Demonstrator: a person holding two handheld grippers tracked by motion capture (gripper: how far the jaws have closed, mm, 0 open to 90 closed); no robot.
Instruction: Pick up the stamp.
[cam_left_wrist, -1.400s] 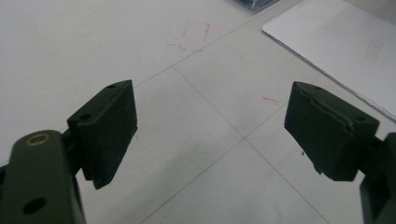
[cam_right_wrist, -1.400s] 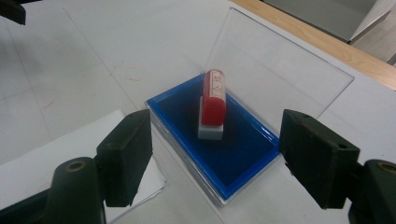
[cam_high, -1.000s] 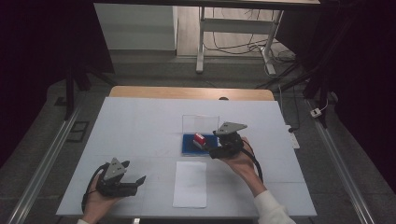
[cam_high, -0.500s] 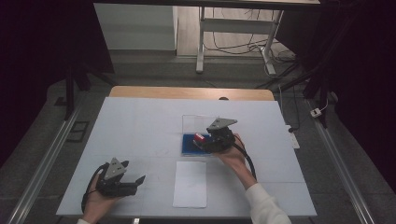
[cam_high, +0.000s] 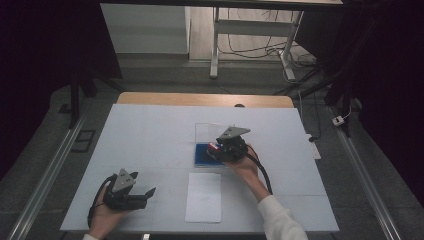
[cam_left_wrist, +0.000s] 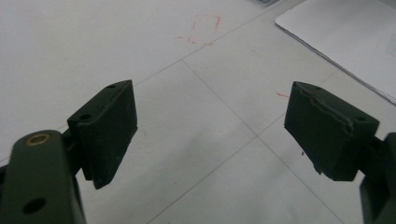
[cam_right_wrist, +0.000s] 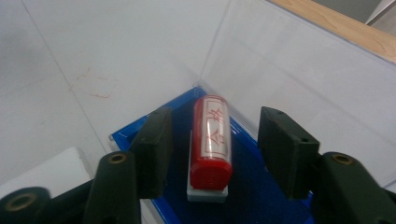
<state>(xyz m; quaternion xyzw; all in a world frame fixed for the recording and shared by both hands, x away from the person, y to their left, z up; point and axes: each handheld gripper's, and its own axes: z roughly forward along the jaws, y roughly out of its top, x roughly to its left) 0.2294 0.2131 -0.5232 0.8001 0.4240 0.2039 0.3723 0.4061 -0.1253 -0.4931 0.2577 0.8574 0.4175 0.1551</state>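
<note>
A lab-like recording room: a white-topped table (cam_high: 150, 135) stands between floor rails (cam_high: 45, 185), with loose cables (cam_high: 250, 47) and dark curtains (cam_high: 30, 60) behind the table.

Red stamp (cam_right_wrist: 211, 142) between closing fingers (cam_right_wrist: 154, 147)

Red stamp (cam_right_wrist: 211, 142), clear window with red characters on top; lies flat on blue tray (cam_right_wrist: 261, 196) in clear box.

A white sheet of paper (cam_left_wrist: 345, 42) lies flat on the white table (cam_left_wrist: 93, 46), ahead and right of the jaws of the left gripper (cam_left_wrist: 210, 116). Faint red pen marks (cam_left_wrist: 203, 29) lie farther ahead, roughly in line with the gap between them.
</note>
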